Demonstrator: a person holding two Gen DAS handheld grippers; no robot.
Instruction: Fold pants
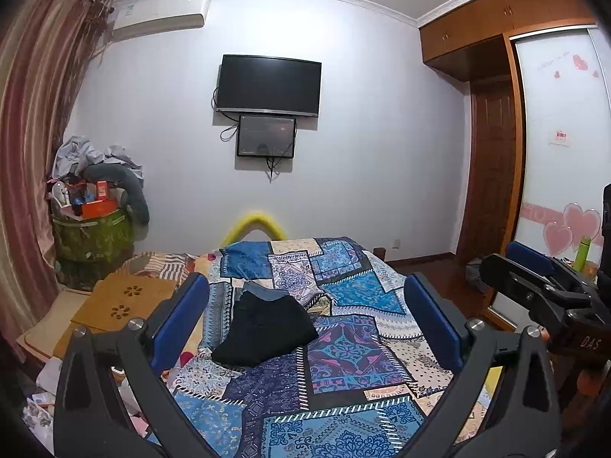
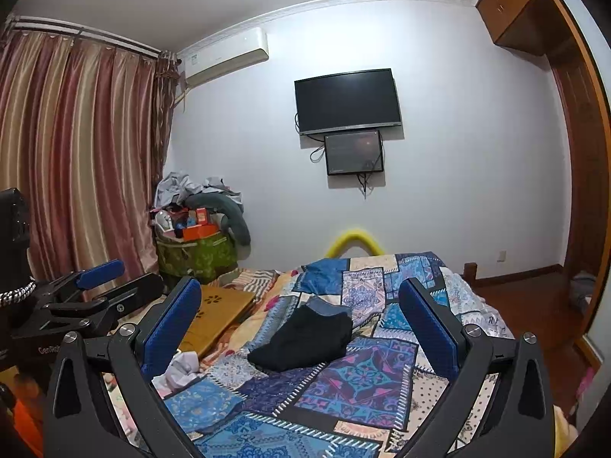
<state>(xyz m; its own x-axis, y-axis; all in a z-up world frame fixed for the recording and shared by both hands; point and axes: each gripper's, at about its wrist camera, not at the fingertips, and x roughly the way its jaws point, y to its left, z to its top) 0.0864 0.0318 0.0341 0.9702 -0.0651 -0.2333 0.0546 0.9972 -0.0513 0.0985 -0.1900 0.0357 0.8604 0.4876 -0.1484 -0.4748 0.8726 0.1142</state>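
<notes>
Two blue-padded grippers — left (image 1: pixel 305 320), right (image 2: pixel 301 328) — hang spread apart, empty, above folded black pants (image 1: pixel 263 330) on patchwork quilt (image 1: pixel 343 393); perforated wooden board (image 1: pixel 124 301) lies beside.

Folded black pants (image 1: pixel 263 330) lie on the patchwork bedspread (image 1: pixel 343 362) between the left gripper's (image 1: pixel 305 313) spread fingers (image 1: pixel 179 320).

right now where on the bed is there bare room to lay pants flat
Free: the patchwork quilt between the black pants and the near edge, also right of them. Crowded: the bed's left side, with the wooden board and crumpled white cloth.
</notes>
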